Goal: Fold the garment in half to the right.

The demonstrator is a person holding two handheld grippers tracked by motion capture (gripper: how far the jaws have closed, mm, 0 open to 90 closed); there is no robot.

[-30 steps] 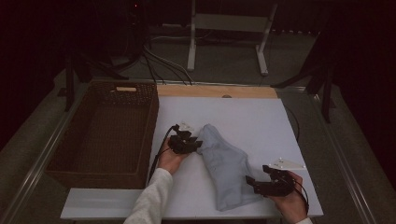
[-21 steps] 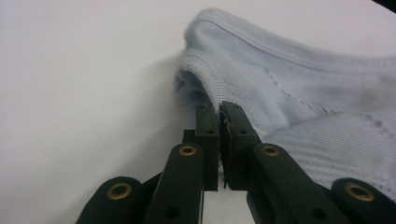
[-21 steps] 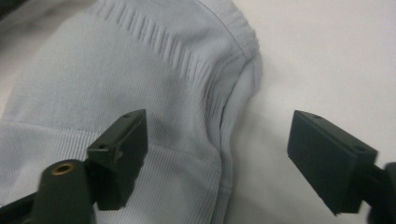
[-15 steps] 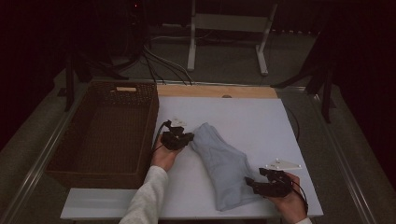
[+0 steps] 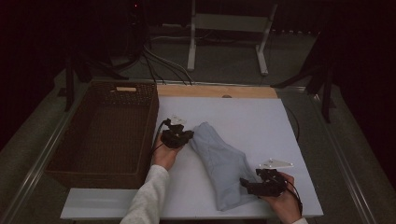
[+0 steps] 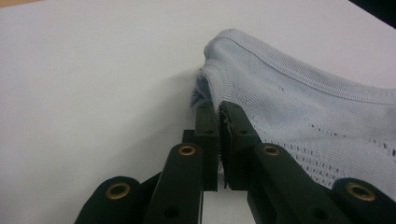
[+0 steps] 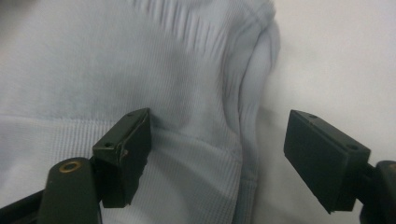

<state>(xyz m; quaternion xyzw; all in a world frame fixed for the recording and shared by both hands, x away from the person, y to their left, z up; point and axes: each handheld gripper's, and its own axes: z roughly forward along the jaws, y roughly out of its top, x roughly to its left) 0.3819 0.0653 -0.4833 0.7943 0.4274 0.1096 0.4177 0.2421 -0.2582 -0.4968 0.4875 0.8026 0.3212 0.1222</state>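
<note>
A light blue knit garment (image 5: 219,163) lies folded in a long strip slanting across the white board (image 5: 247,116). My left gripper (image 5: 190,136) is at its far left end. In the left gripper view the jaws (image 6: 219,109) are shut on the ribbed edge of the garment (image 6: 303,107). My right gripper (image 5: 243,184) is at the near right end. In the right gripper view its jaws (image 7: 219,123) stand wide apart and have just been opening. They straddle a folded edge of the garment (image 7: 93,70), and neither pad presses it.
A brown wicker basket (image 5: 93,175) stands left of the board, close to my left hand. A wooden strip (image 5: 215,91) runs along the board's far edge. Beyond it are cables and a metal stand (image 5: 224,23) on the floor.
My left gripper has shifted a little left and taken the garment's far end with it. My right hand has stayed in place.
</note>
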